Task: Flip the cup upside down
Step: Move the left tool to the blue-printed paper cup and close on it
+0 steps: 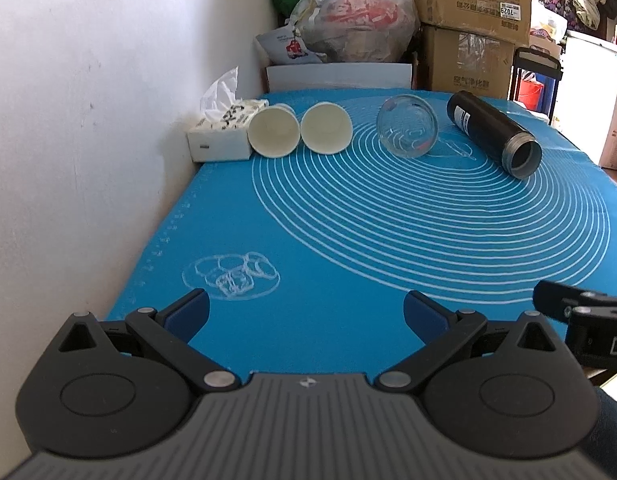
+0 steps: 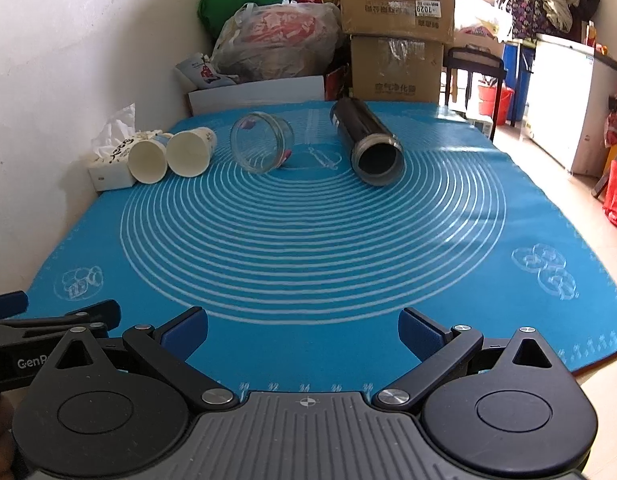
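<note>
Nothing of the flipping had been done, to judge by how things lay; four vessels rested on their sides along the far half of the blue mat (image 2: 308, 340), mouths turned toward the cameras, and none stood mouth-down. Nearest the wall lay one paper cup (image 1: 273, 132), its rim just beside or touching a second paper cup (image 1: 326, 129); behind the first sat a tissue box (image 1: 218, 136) against the wall; farther right lay a glass cup (image 1: 407, 126), and beyond it, well apart, a black flask (image 1: 494, 134) with its open end toward the viewer. Which of these the task meant could not be told. The left gripper (image 1: 306, 310) hovered low over the near edge of the mat, its jaws spread wide and holding nothing; the right gripper (image 2: 303, 330) hung beside it in the same wide, empty state. Both were well apart from every cup, so the whole job seemed left: reach, grasp, turn over, set down on the rim.
</note>
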`<state>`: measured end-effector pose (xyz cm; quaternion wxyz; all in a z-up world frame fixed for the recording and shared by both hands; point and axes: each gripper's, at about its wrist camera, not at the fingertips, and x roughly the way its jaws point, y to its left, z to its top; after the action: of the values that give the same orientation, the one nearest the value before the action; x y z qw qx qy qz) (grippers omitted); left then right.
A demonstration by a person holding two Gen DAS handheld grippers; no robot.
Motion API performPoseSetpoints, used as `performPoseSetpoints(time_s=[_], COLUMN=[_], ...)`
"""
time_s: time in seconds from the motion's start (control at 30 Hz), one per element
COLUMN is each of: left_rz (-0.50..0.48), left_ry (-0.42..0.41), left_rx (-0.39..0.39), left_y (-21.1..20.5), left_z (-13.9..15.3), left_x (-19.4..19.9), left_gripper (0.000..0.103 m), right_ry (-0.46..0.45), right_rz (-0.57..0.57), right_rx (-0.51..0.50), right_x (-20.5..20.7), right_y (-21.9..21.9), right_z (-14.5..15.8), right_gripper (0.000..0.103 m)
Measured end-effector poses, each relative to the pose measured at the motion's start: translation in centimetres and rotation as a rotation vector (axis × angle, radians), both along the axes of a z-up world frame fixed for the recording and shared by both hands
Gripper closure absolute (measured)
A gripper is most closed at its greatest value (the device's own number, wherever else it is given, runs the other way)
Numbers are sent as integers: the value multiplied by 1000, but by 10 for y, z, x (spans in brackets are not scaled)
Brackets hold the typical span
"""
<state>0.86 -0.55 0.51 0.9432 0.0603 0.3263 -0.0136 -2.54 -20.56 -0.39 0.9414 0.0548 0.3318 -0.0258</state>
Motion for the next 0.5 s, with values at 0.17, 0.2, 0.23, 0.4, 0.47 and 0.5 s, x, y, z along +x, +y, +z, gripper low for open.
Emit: performPoseSetpoints(time_s=[0.17,0.2,0.23,0.4,0.47,0.5], left_rz=[-4,-10,-20,-18,-10,-8], left_ry=[-19,-25,-31,-70,-63,-56], left_rx=[-12,-16,-20,-20,-31,-42], left_y=[1,1,1,3,5,7], left_z=[15,19,24,44,49,52], left_x=[17,22,28,68,89,101], left_gripper=[1,1,1,1,1,1], right_ry=[-24,-32,-40,-66,-67,-66], right_rz=[5,4,3,14,21,25], right_rx=[-4,-11,-18,-37,-39,-37], right_x=[16,21,26,56,70,75], right_y=[-9,-11,-13,-24,-27,-29], right_z=[18,23,27,47,51,52], right_gripper=[0,0,0,0,0,0])
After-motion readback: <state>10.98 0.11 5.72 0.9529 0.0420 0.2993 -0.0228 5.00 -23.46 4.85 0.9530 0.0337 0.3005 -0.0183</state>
